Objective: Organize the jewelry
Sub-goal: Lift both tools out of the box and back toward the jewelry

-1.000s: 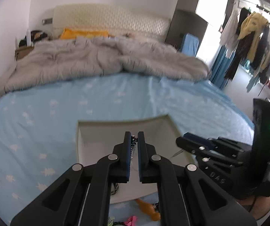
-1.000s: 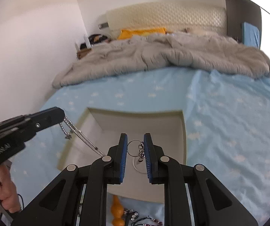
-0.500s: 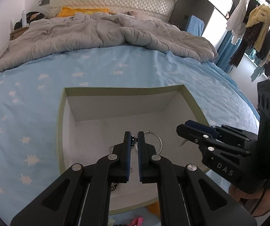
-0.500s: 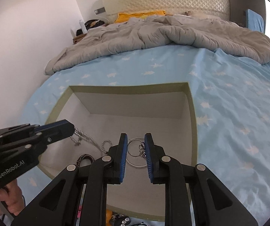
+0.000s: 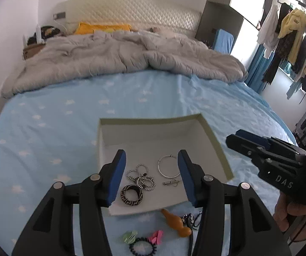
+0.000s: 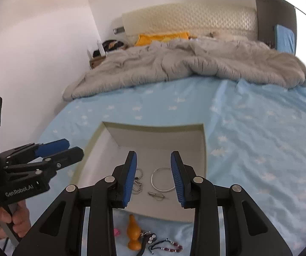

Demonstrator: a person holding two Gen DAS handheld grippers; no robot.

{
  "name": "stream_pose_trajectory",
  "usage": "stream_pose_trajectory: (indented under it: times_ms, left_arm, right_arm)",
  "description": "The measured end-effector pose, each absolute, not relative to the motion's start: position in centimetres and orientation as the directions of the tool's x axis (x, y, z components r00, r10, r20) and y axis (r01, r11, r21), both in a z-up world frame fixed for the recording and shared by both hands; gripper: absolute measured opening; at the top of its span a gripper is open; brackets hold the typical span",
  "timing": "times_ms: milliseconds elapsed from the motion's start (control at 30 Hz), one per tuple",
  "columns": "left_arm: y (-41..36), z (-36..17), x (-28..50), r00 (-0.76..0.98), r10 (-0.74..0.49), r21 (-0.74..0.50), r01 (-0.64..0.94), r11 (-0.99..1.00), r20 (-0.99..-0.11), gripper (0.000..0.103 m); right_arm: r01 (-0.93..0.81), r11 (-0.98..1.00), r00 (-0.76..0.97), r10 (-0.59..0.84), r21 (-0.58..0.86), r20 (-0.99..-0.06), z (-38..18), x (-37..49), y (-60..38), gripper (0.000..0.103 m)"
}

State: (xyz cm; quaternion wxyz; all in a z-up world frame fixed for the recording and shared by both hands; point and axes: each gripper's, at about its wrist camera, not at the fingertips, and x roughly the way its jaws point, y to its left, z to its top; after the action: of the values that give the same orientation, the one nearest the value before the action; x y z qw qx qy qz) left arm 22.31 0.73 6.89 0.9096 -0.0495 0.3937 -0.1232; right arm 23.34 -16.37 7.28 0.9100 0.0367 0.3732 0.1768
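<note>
A shallow white box (image 5: 218, 149) (image 6: 204, 149) lies on the blue bed sheet. In it lie a beaded silver chain (image 5: 141, 177) (image 6: 138, 183), a silver hoop (image 5: 168, 169) (image 6: 161, 182), a small metal pin (image 5: 171, 182) (image 6: 156, 195) and a black patterned ring (image 5: 131, 195). My left gripper (image 5: 152, 176) is open and empty above the box's near half. My right gripper (image 6: 154, 176) is open and empty over the box's near edge; it also shows in the left wrist view (image 5: 249, 144).
On the sheet in front of the box lie an orange gourd-shaped piece (image 5: 176, 223) (image 6: 133, 234), a dark beaded bracelet (image 6: 165, 246), pink (image 5: 156, 235) and green (image 5: 129, 235) clips and a black hair tie (image 5: 142, 248). A grey duvet (image 5: 121, 55) covers the far bed. Clothes (image 5: 291, 38) hang at right.
Both grippers have opened and pulled back. The beaded chain that the left gripper held and the hoop and pin at the right gripper now lie in the box.
</note>
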Motion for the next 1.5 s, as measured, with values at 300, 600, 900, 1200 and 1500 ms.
stream_pose_trajectory:
  times_ms: [300, 600, 900, 1200, 1500]
  left_arm:
    - [2.2, 11.4, 17.2, 0.709, -0.259, -0.197, 0.17, 0.966, -0.656, 0.051]
    - [2.8, 11.5, 13.2, 0.732, -0.237, -0.196, 0.143, 0.97, -0.639, 0.051]
    - [2.5, 10.5, 9.7, 0.754, -0.223, -0.192, 0.131, 0.973, -0.618, 0.051]
    - [3.1, 7.0, 5.7, 0.751, -0.225, -0.237, 0.093, 0.967, -0.621, 0.051]
    - [3.5, 2.9, 3.0, 0.734, -0.187, -0.233, 0.04, 0.972, -0.653, 0.051]
  right_arm:
    - [-0.3, 0.931, 0.715, 0.363, 0.207, -0.597, 12.5, 18.6, -17.9, 0.031]
    - [-0.301, 0.932, 0.752, 0.362, 0.202, -0.55, 13.4, 13.2, -19.2, 0.031]
    - [-0.315, 0.928, 0.764, 0.373, 0.2, -0.526, 12.6, 9.0, -19.4, 0.031]
    - [-0.305, 0.934, 0.759, 0.357, 0.187, -0.544, 8.8, 4.9, -19.5, 0.031]
    - [-0.302, 0.933, 0.729, 0.357, 0.194, -0.584, 4.4, 1.7, -18.8, 0.031]
